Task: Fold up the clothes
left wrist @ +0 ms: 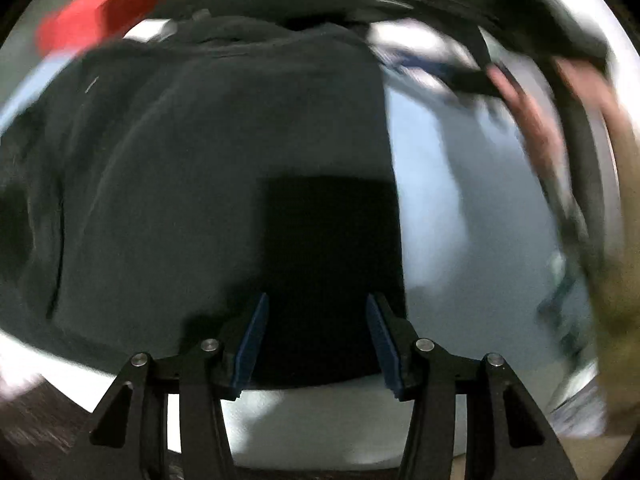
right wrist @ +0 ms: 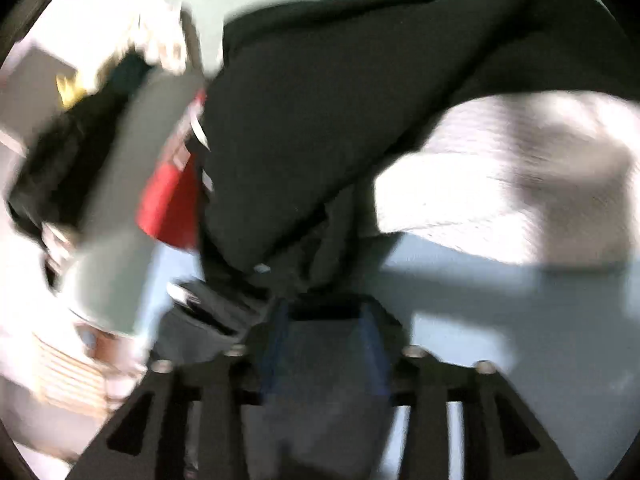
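Nearest to the left wrist camera we saw our left gripper (left wrist: 316,336) with its two blue-padded fingers (left wrist: 254,340) standing apart and nothing pinched between them. They hung over the near edge of a dark garment (left wrist: 192,184), which lay spread on a pale blue surface (left wrist: 452,200). A darker, squarish fold or shadow sat on the cloth just ahead of the jaws; we could not tell which. The garment filled the left and middle of that view and ran back to a rumpled far edge. To the right of it the pale surface lay bare, and beyond that, blurred, a forearm (left wrist: 532,128) reached in with the dark body of the other tool. At the far left a red cloth (left wrist: 84,20) lay behind the dark garment, and white and blue fabric (left wrist: 416,52) lay at the far right.

In the right wrist view, heavily smeared, our right gripper (right wrist: 324,320) also showed its blue pads (right wrist: 370,344) spread, with grey surface visible between them. The dark garment (right wrist: 320,120) began just past the fingertips and hung or bunched there. We could not tell whether the tips touched it, but the pads were not pressed on it. To the left lay the red cloth (right wrist: 168,200) beside a grey blurred strip, and to the right a white textured fabric (right wrist: 500,184) rested on the pale surface.
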`<act>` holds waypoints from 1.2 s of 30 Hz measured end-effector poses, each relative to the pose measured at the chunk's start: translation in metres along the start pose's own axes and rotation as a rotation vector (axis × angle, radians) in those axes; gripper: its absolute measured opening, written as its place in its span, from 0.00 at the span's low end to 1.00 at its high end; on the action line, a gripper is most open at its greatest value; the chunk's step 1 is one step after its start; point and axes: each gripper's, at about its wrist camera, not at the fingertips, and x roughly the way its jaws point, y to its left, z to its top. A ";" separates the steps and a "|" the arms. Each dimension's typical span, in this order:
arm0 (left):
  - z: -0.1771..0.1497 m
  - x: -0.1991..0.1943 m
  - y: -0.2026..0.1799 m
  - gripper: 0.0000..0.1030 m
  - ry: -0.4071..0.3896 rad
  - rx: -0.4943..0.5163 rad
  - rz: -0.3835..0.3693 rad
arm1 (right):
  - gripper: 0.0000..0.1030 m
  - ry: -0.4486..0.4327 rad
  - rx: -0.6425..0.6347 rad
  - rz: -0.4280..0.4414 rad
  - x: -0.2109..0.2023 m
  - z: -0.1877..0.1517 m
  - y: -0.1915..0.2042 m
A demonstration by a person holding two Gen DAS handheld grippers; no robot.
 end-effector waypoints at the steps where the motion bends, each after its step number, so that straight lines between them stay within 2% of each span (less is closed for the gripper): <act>1: 0.000 -0.007 0.017 0.51 -0.022 -0.110 -0.056 | 0.63 -0.010 0.025 0.024 -0.011 -0.006 -0.003; 2: 0.000 -0.010 0.028 0.51 -0.033 -0.179 -0.094 | 0.67 -0.011 0.043 0.043 -0.020 -0.013 -0.005; 4: 0.000 -0.018 0.054 0.51 -0.053 -0.333 -0.168 | 0.67 0.089 0.039 0.052 -0.022 -0.044 -0.009; 6: -0.001 -0.026 0.070 0.51 -0.086 -0.416 -0.175 | 0.64 0.238 0.084 0.079 -0.014 -0.087 -0.017; 8: -0.003 -0.037 0.074 0.52 -0.135 -0.423 -0.156 | 0.55 0.374 0.173 0.133 0.001 -0.132 -0.023; 10: 0.002 -0.046 0.070 0.51 -0.174 -0.372 -0.129 | 0.55 0.419 0.233 0.167 0.010 -0.160 -0.025; 11: 0.003 -0.049 0.065 0.52 -0.191 -0.332 -0.109 | 0.56 0.412 0.259 0.192 0.014 -0.170 -0.024; 13: 0.000 -0.053 0.039 0.52 -0.227 -0.207 -0.047 | 0.63 0.389 0.271 0.211 0.017 -0.172 -0.021; 15: -0.006 -0.055 0.015 0.56 -0.254 -0.063 0.006 | 0.58 0.371 0.265 0.216 0.021 -0.168 -0.016; 16: -0.011 -0.055 0.004 0.57 -0.261 0.009 0.027 | 0.46 0.373 0.257 0.198 0.024 -0.167 -0.013; 17: -0.016 -0.057 -0.003 0.57 -0.262 0.061 0.019 | 0.29 0.374 0.250 0.182 0.028 -0.165 -0.011; 19: -0.028 -0.069 -0.005 0.58 -0.266 0.149 0.009 | 0.20 0.365 0.254 0.183 0.029 -0.160 -0.006; 20: -0.035 -0.078 0.001 0.60 -0.270 0.185 0.010 | 0.17 0.340 0.260 0.227 0.024 -0.154 -0.001; 23: -0.051 -0.076 -0.013 0.61 -0.247 0.281 0.055 | 0.16 0.260 0.265 0.373 0.003 -0.137 0.017; 24: -0.049 -0.070 -0.018 0.61 -0.235 0.310 0.088 | 0.16 0.254 0.255 0.393 -0.001 -0.134 0.022; 27: -0.037 -0.044 -0.034 0.61 -0.186 0.392 0.206 | 0.16 0.267 0.211 0.366 0.004 -0.130 0.034; 31: -0.028 -0.025 -0.049 0.61 -0.176 0.492 0.332 | 0.16 0.283 0.292 0.424 0.009 -0.130 0.020; 35: -0.016 -0.015 -0.053 0.61 -0.177 0.508 0.360 | 0.16 0.276 0.314 0.470 -0.012 -0.124 0.008; 36: -0.013 -0.010 -0.052 0.54 -0.163 0.512 0.332 | 0.16 0.273 0.315 0.481 -0.018 -0.123 0.007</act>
